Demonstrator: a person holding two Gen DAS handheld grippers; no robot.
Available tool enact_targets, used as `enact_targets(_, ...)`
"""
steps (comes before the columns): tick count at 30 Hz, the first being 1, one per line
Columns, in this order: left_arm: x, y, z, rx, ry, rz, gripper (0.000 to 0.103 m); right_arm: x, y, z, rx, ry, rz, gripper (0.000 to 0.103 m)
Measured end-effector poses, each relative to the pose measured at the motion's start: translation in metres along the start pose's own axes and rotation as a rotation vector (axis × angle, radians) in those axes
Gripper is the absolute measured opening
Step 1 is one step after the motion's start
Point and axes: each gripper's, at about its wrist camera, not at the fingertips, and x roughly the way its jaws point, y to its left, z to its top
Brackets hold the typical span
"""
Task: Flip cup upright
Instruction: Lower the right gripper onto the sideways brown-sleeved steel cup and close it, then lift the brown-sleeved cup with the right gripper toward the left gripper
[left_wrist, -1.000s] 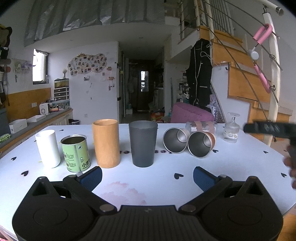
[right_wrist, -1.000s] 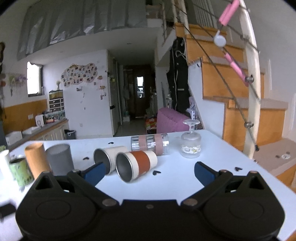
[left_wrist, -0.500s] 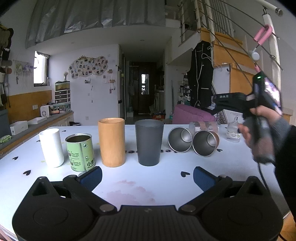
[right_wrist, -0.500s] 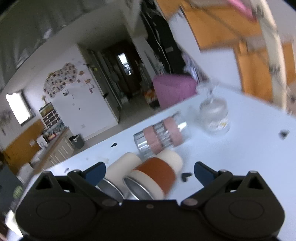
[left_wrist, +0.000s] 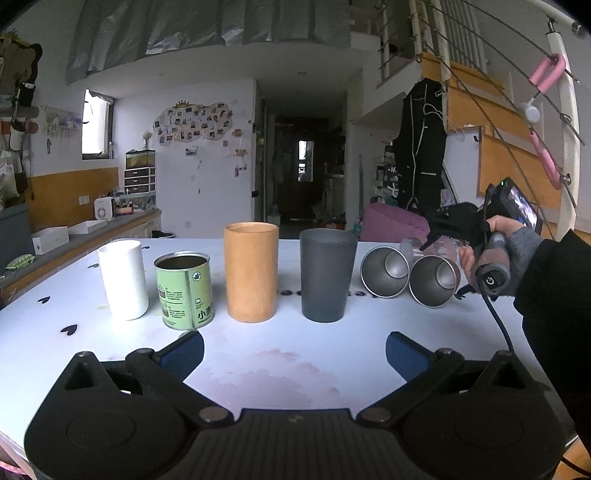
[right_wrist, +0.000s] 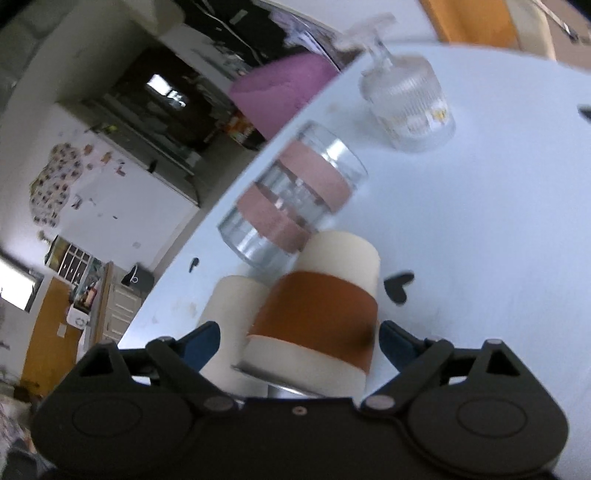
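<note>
Between spread right fingers (right_wrist: 207, 341), brown-banded cup (right_wrist: 317, 317) on its side, left fingers (left_wrist: 184, 350) spread.

Left wrist view: you held it low and level over the desk (left_wrist: 295, 369), facing the cup row from a little way back. Right wrist view: tilted, close above the brown-banded cup (right_wrist: 317, 325). Both views shared that cup (left_wrist: 434, 280) and its cream neighbour (right_wrist: 232, 306).

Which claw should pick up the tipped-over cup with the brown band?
The right claw. The brown-banded cup already lies between its open fingers. The left claw is open too, but sits back near the upright gray cup.
</note>
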Motion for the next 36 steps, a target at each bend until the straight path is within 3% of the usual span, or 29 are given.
enact_targets(5, 0.001, 0.000, 0.001, -0.003, 0.004, -0.001, 0.103, 0.010, -0.010, 0.001, 0.052, 0.039, 0.023, 0.080)
enact_targets(10, 0.001, 0.000, 0.001, -0.006, 0.004, -0.004, 0.103, -0.001, -0.016, -0.002, 0.022, 0.081, 0.037, 0.079)
enact_targets(21, 0.002, -0.005, 0.002, -0.019, 0.008, -0.025, 0.103, -0.069, -0.052, -0.053, -0.151, 0.323, 0.164, 0.079)
enact_targets(29, 0.007, -0.002, 0.005, -0.052, 0.028, -0.049, 0.103, -0.114, -0.047, -0.101, -0.409, 0.468, 0.227, 0.079)
enact_targets(36, 0.024, 0.002, 0.009, -0.089, 0.080, -0.128, 0.103, -0.134, -0.024, -0.125, -0.710, 0.486, 0.229, 0.079)
